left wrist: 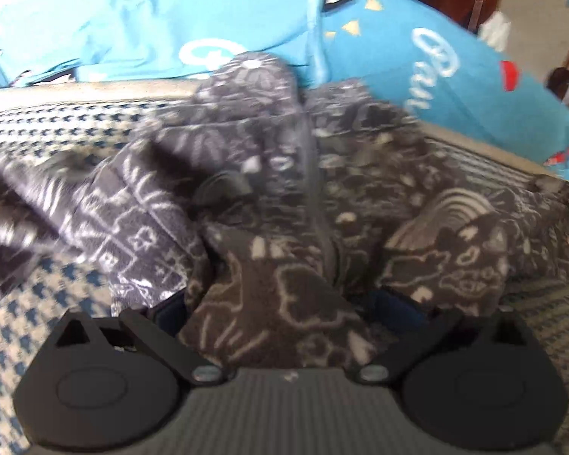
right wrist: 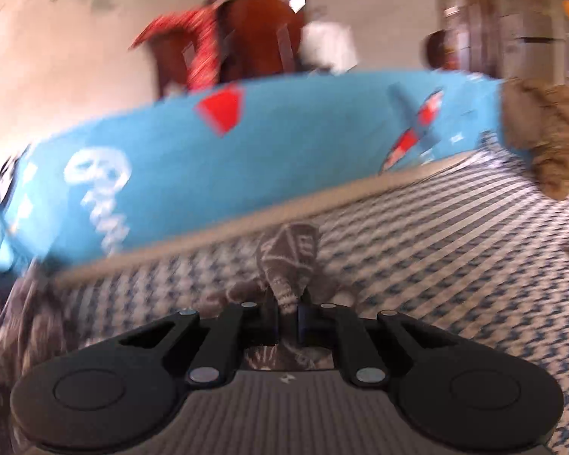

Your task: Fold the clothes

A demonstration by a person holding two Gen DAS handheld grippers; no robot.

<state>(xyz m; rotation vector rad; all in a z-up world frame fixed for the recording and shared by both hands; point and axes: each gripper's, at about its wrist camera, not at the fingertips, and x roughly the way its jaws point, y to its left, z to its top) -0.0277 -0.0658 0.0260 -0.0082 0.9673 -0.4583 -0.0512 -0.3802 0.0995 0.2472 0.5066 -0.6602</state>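
Observation:
A dark grey fleece garment (left wrist: 269, 159) with pale line drawings lies crumpled on the houndstooth bed cover (left wrist: 38, 303). My left gripper (left wrist: 284, 307) has its jaws spread wide. A thick fold of the garment fills the gap between them and hides most of both fingers. In the right wrist view my right gripper (right wrist: 287, 314) is shut on a corner of the same garment (right wrist: 288, 261), which sticks up just past the fingertips. More of the garment trails off at the lower left of that view.
Blue printed pillows (left wrist: 132, 26) (right wrist: 208, 151) line the far edge of the bed cover (right wrist: 436, 265). A brown fuzzy item (right wrist: 550, 132) sits at the right end. Behind stand a chair with red cloth (right wrist: 208, 49) and a beige wall.

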